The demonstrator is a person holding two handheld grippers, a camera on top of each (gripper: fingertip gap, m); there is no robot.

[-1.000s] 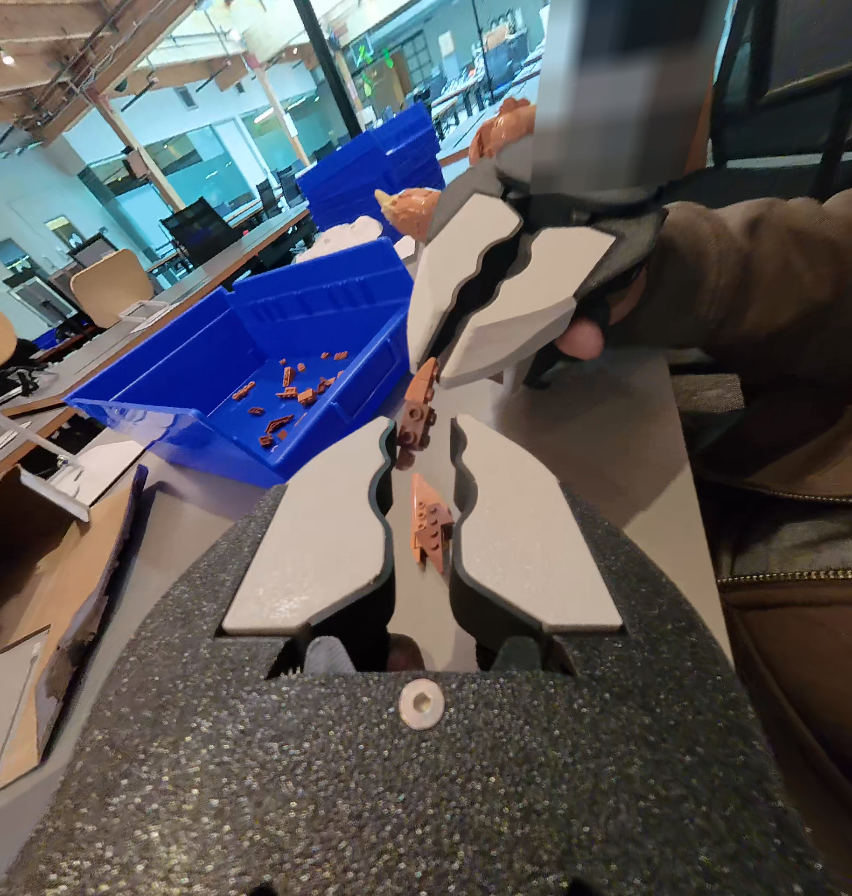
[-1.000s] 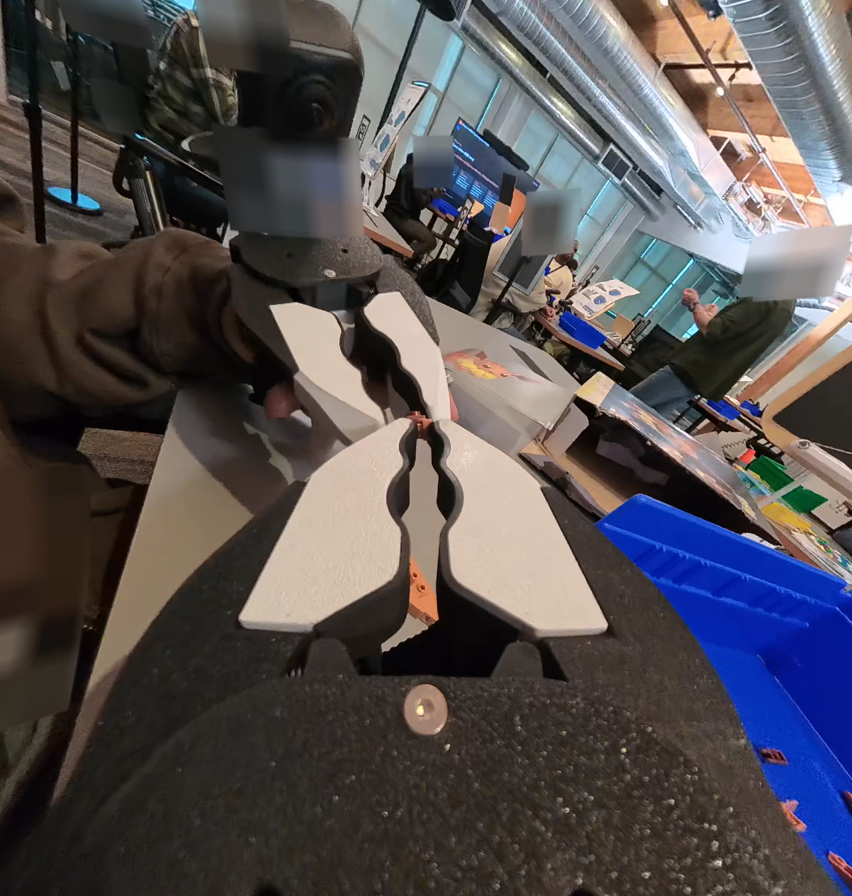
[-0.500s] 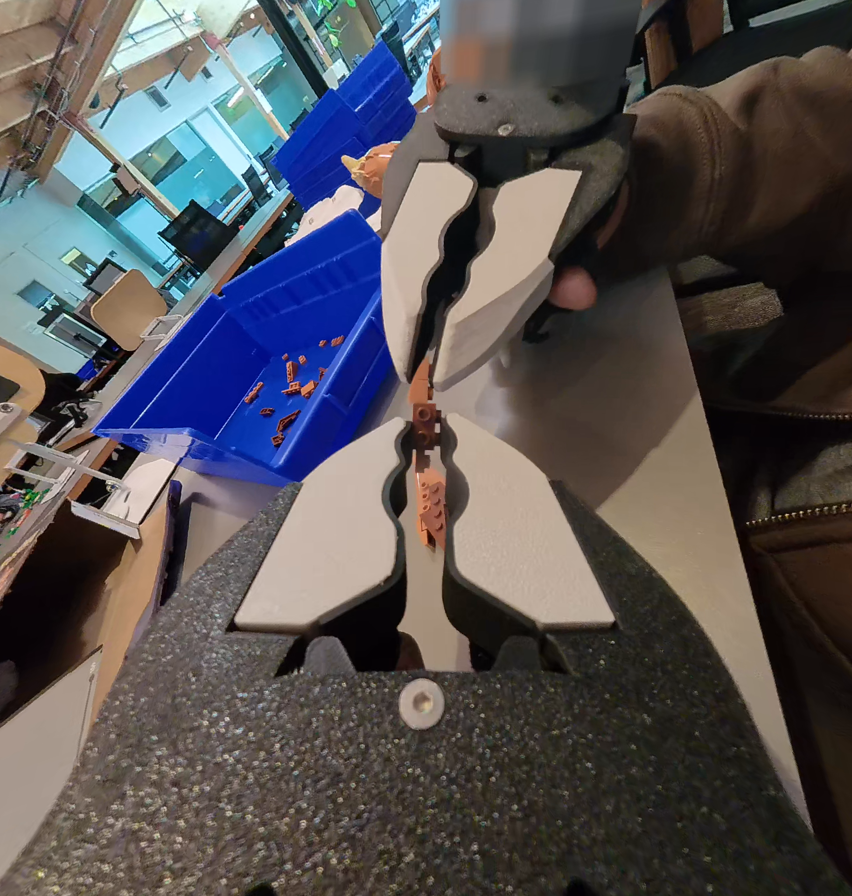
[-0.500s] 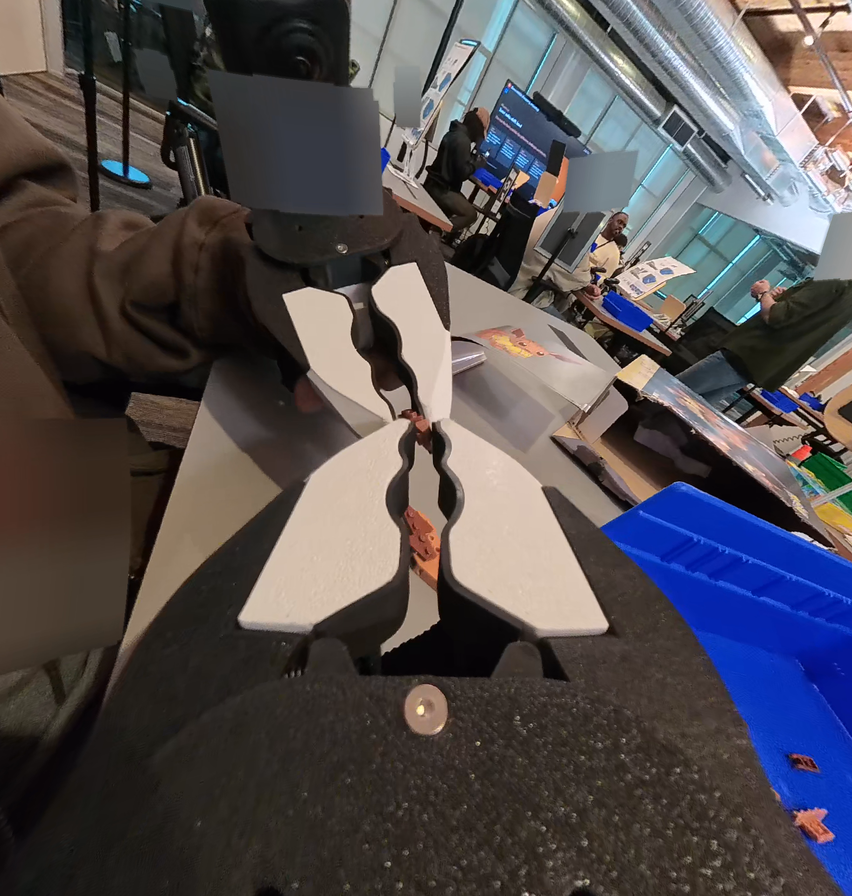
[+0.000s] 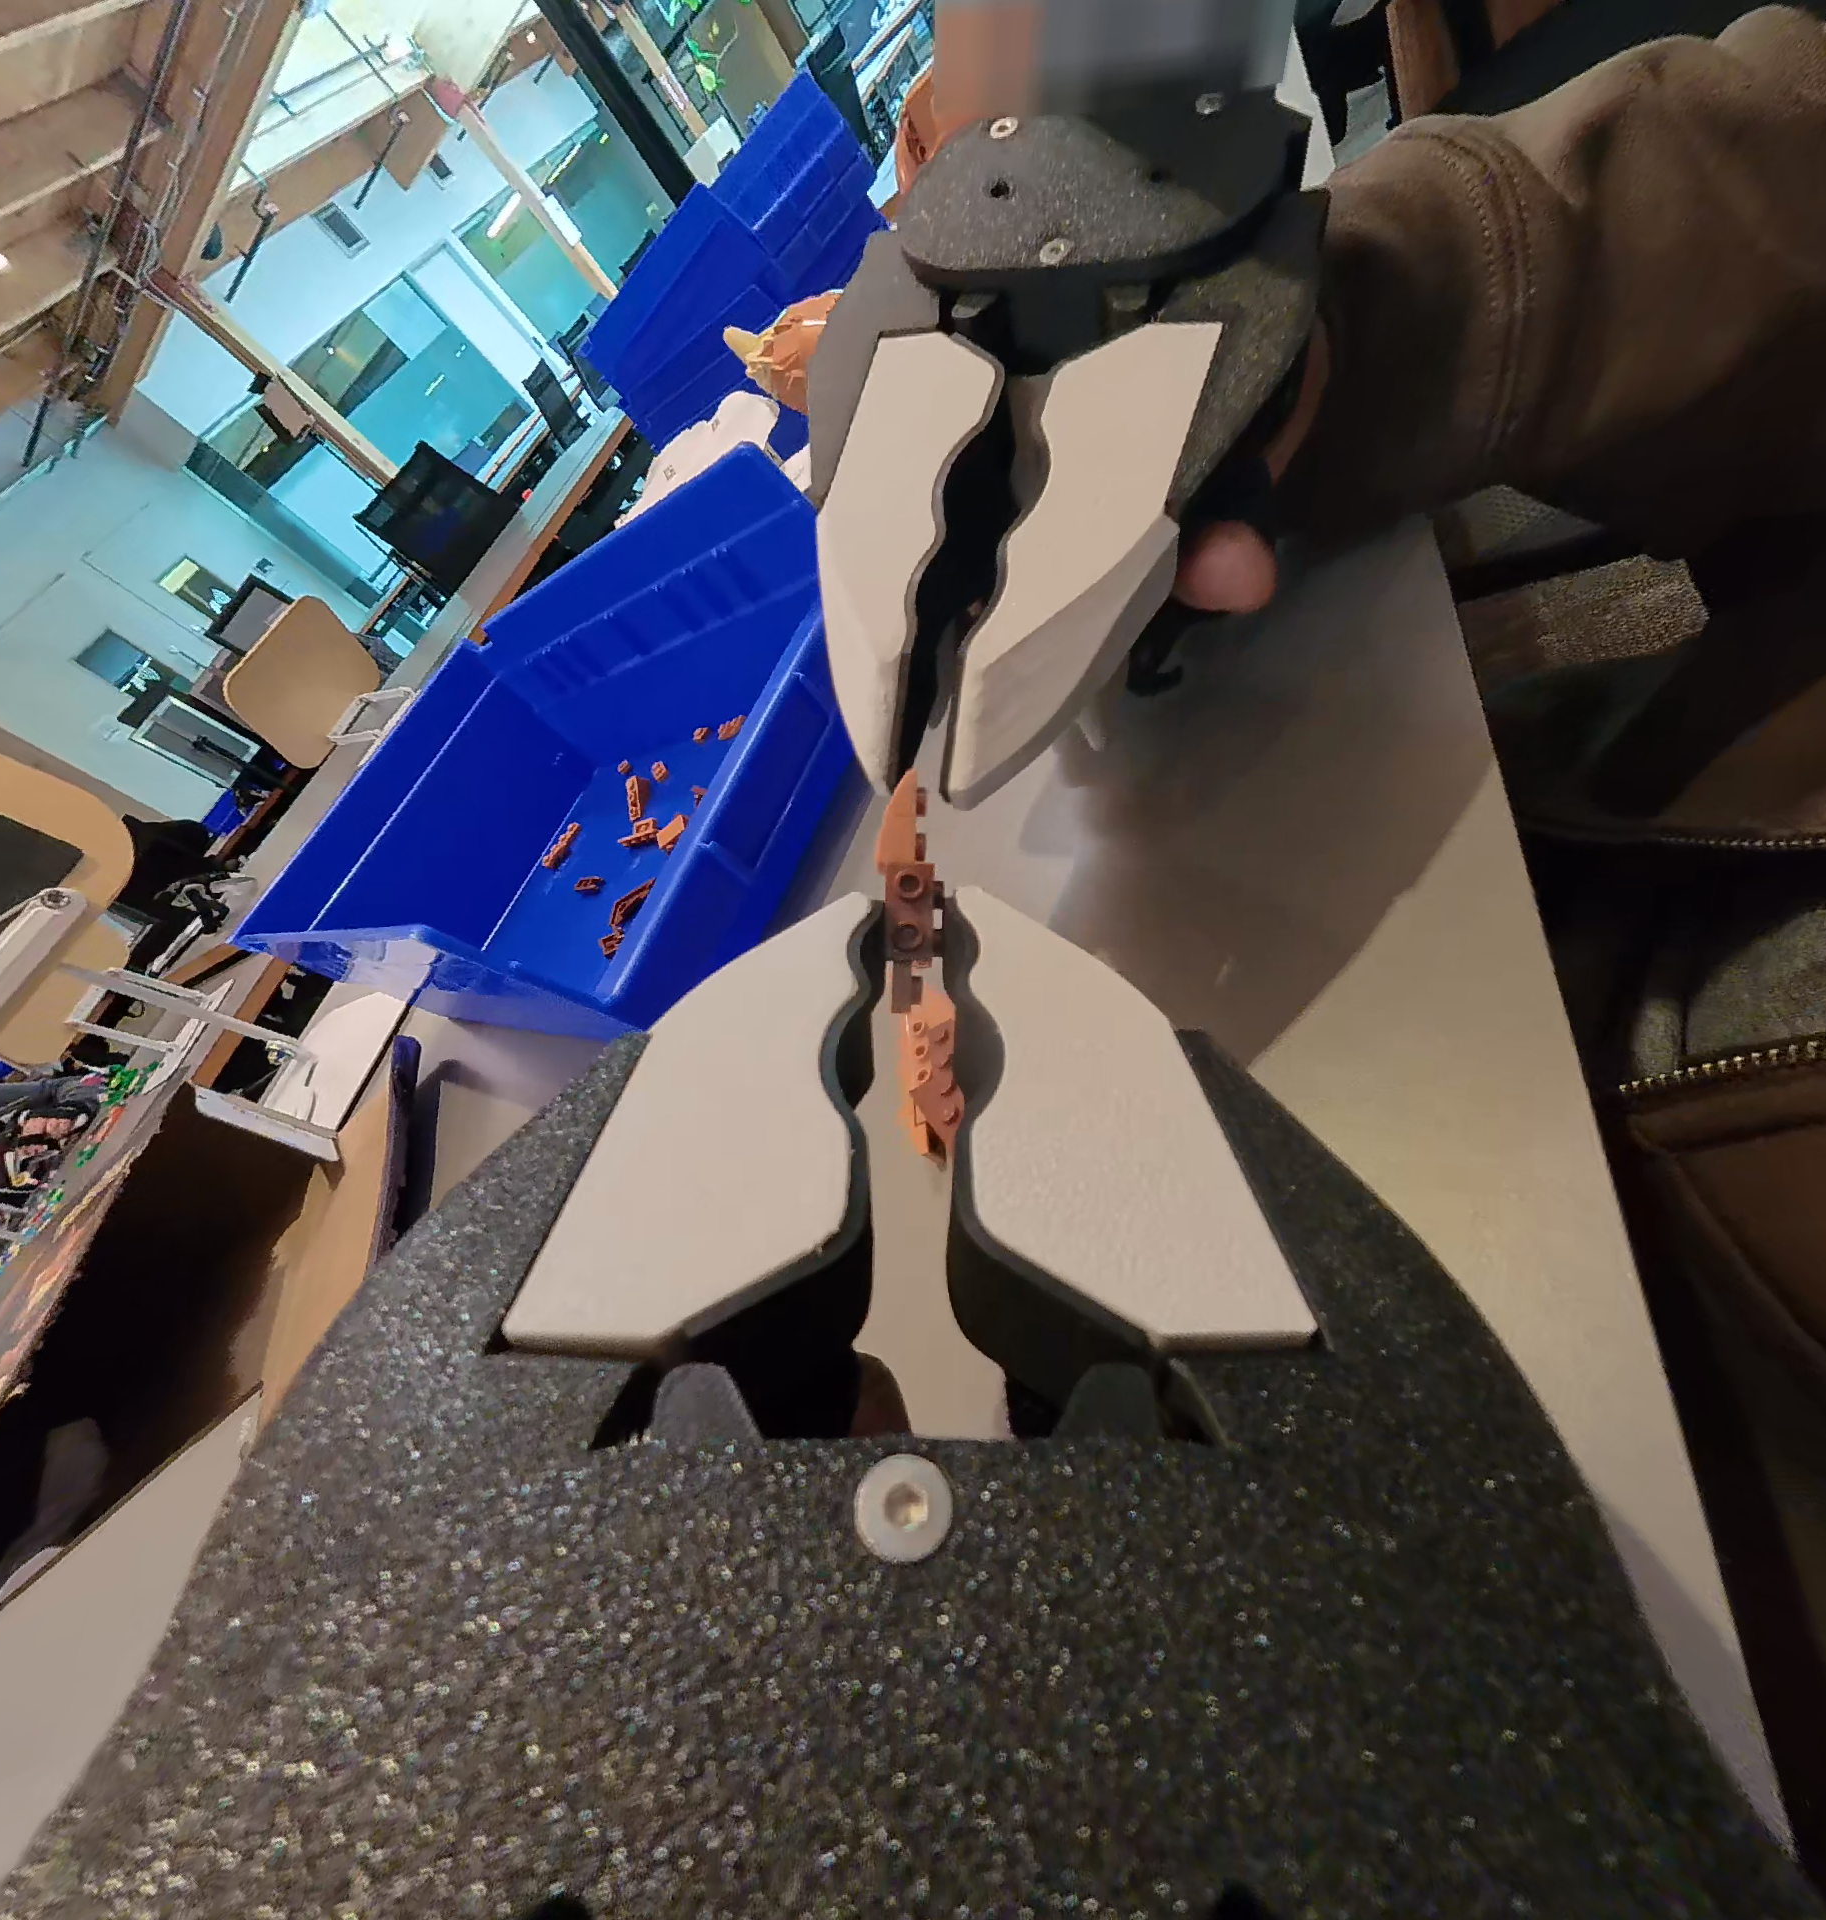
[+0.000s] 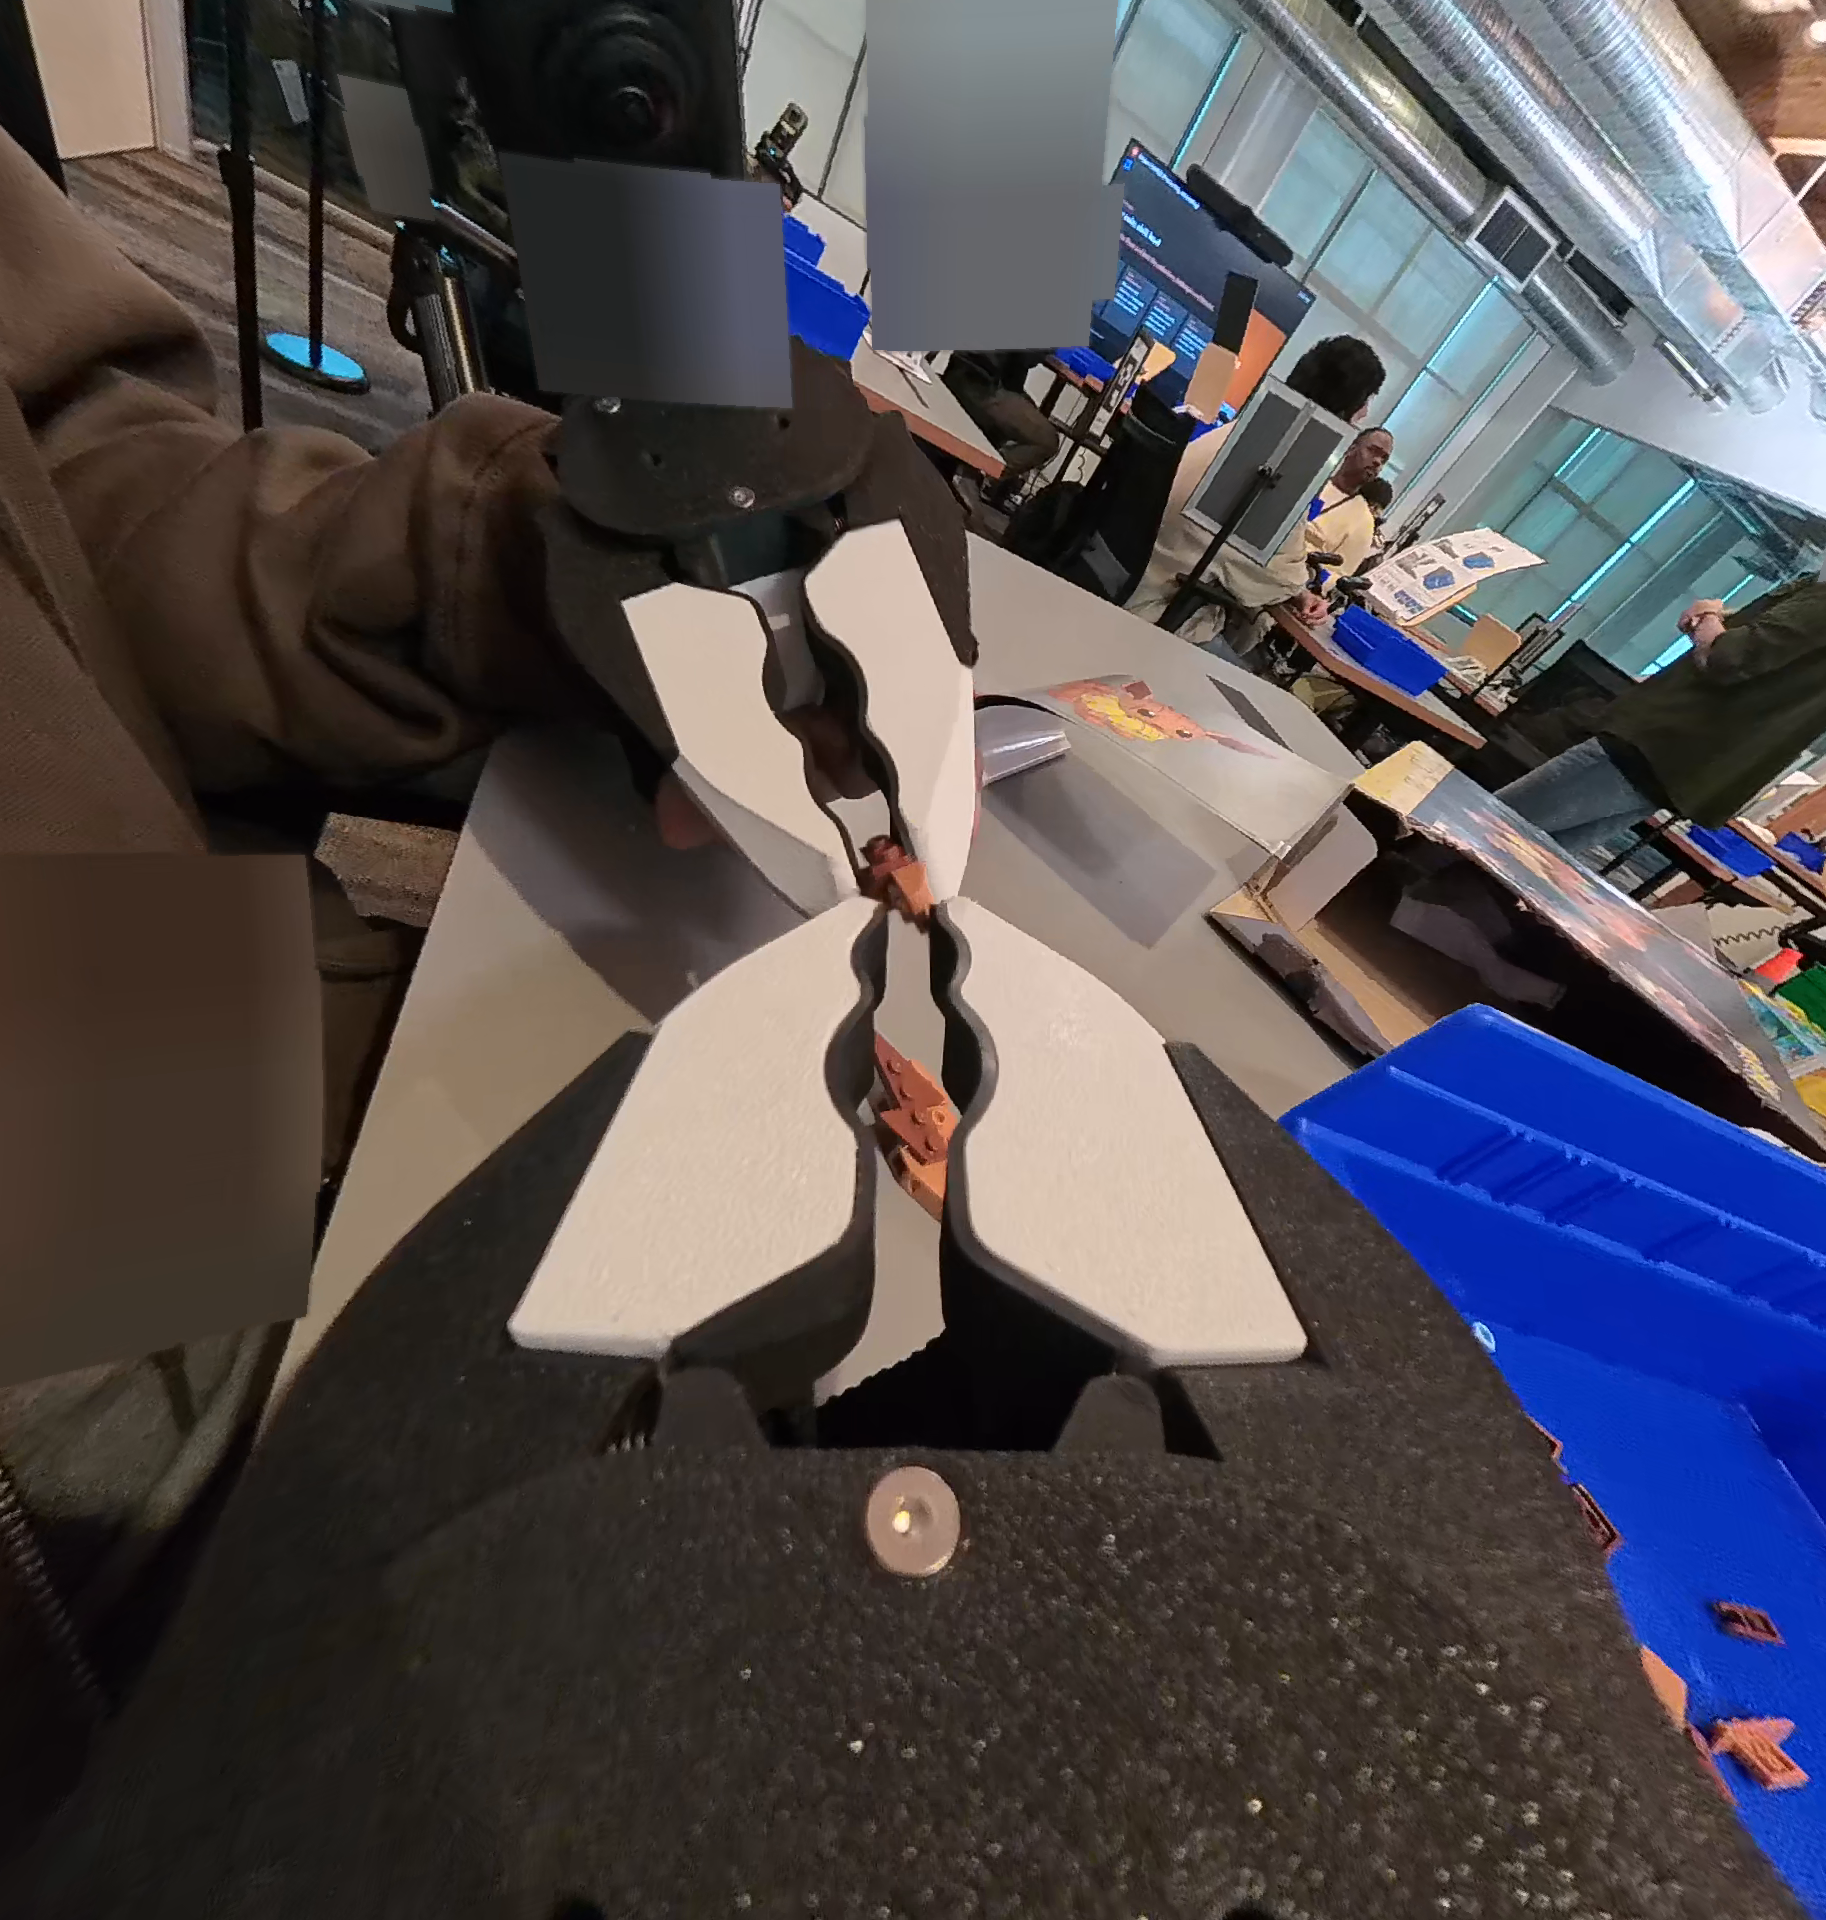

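While both pairs of tongs meet tip to tip above the grey desk [image 5: 1408, 935], the scene reads as follows.

Left tongs: the left tongs [image 5: 911, 920] are drawn narrow, their fingertips clamped on a dark brown studded brick [image 5: 909, 914]; in the right wrist view the same tongs [image 6: 883, 862] show closed on that brick.

Right tongs: the right tongs [image 6: 904, 914] are also narrow, their tips closed on the tan end of the same small assembly; in the left wrist view they [image 5: 914, 774] point down from above and grip the tip of a tan curved piece [image 5: 898, 826].

Joined pieces: the tan curved piece sits directly on top of the dark brown studded brick, the two touching, so the small assembly hangs between the two pairs of tongs, off the desk.

Loose piece: a tan studded brick cluster [image 5: 930, 1081] shows in the gap behind the left fingertips; whether it lies on the desk or hangs from the held brick cannot be told.

Bin: a blue bin [image 5: 452, 831] stands on the desk just beside the tongs, with small brown bricks [image 5: 639, 831] scattered on its floor.

Hands: a hand in a brown sleeve [image 5: 1563, 312] holds the right tongs.
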